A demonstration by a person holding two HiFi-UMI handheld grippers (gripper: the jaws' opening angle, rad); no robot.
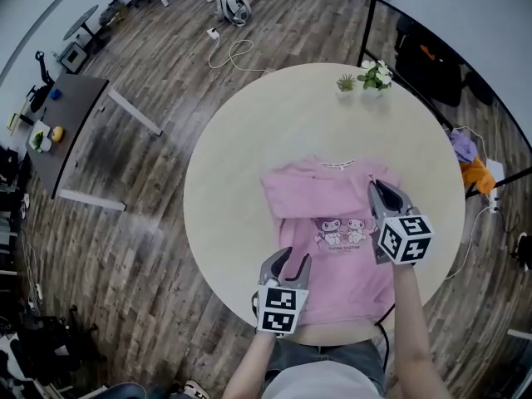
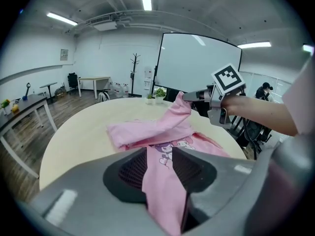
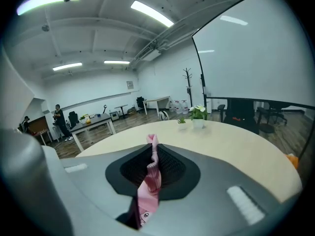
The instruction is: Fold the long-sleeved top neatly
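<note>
Table (image 1: 241, 140) | pink top (image 1: 332, 198) at near edge | left gripper (image 1: 293, 260) clamped on top | right gripper (image 1: 381, 191) pinching its raised fold

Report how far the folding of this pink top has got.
Done: the pink top lies on the table, one sleeve seemingly folded inward. In hand: the left gripper clamps the near edge, and the right gripper holds the right side raised. Left: laying that side over, then folding the body.

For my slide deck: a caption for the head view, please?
Left gripper and right gripper each grip the pink top on a round table.
</note>
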